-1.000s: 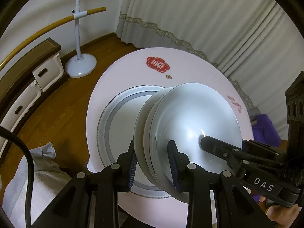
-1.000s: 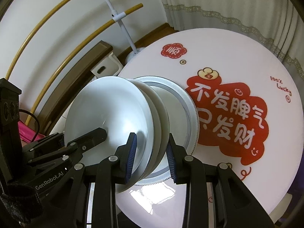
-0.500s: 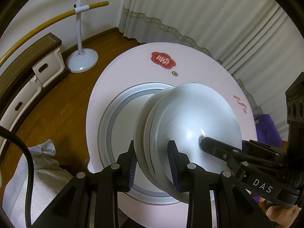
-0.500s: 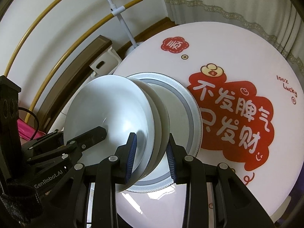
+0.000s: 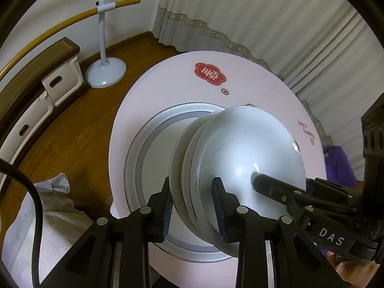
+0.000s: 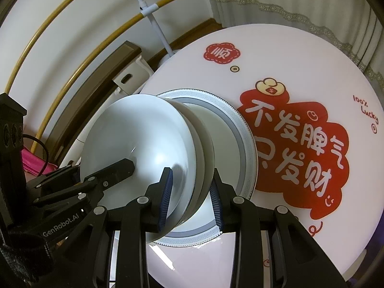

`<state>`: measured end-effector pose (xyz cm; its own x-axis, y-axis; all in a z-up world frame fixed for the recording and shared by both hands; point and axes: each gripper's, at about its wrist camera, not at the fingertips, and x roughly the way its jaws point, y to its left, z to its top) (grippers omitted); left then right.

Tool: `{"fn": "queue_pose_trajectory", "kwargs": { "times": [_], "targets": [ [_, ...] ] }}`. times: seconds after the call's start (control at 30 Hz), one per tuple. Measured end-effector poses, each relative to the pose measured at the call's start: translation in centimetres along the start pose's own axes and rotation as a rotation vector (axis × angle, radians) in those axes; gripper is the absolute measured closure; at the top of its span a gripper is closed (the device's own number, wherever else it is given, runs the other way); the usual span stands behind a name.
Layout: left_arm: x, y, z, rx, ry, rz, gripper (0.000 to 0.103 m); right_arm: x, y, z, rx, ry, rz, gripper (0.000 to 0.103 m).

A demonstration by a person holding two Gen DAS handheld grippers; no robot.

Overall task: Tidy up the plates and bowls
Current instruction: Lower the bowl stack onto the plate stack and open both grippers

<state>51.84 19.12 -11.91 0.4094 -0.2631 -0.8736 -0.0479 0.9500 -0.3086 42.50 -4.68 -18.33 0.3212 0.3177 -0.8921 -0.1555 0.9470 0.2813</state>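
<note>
A stack of nested white bowls [image 5: 240, 148] [image 6: 139, 132] hangs tilted just above a large plate with a grey patterned rim [image 5: 153, 129] [image 6: 242, 129], which lies on the round pink table [image 5: 182, 81] [image 6: 288, 55]. My left gripper [image 5: 193, 199] is shut on the stack's near rim, one pad inside the top bowl and one under the stack. On the opposite rim my right gripper [image 6: 192, 187] is shut the same way. Each wrist view shows the other gripper's inner finger [image 5: 271, 182] [image 6: 117, 168] lying in the top bowl.
Red printed lettering [image 6: 292, 139] covers the table's right half. Off the table's left edge on the wooden floor are a white lamp stand [image 5: 105, 74], white drawer boxes [image 5: 60, 84] and a white cloth [image 5: 55, 216]. Curtains [image 5: 264, 24] hang behind; a purple item [image 5: 338, 163] lies at right.
The bowl stack, still gripped by both grippers, has sunk a little toward the patterned plate. Neither grip has changed.
</note>
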Motion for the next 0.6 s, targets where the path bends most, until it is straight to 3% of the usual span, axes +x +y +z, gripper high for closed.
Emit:
{"fn": "queue_pose_trajectory", "kwargs": {
  "times": [0.23, 0.4, 0.47, 0.53, 0.6],
  "targets": [
    [-0.1, 0.2, -0.2, -0.007, -0.005, 0.004, 0.074, 0.1, 0.2, 0.1, -0.003, -0.014, -0.007, 0.069],
    [-1.4, 0.2, -0.4, -0.011, -0.056, 0.011, 0.058, -0.4, 0.4, -0.1, -0.019, -0.031, -0.013, 0.065],
    [-2.2, 0.0, -0.6, 0.002, -0.094, 0.033, 0.040, -0.8, 0.3, -0.1, -0.015, -0.046, -0.008, 0.063],
    [-3.1, 0.0, -1.1, 0.003, -0.131, 0.055, 0.038, -1.7, 0.2, -0.3, -0.010, -0.066, 0.003, 0.061],
    [-4.0, -0.1, -1.8, -0.003, -0.159, 0.065, 0.036, -2.7, 0.3, -0.8, -0.012, -0.089, 0.008, 0.051]
  ]
}}
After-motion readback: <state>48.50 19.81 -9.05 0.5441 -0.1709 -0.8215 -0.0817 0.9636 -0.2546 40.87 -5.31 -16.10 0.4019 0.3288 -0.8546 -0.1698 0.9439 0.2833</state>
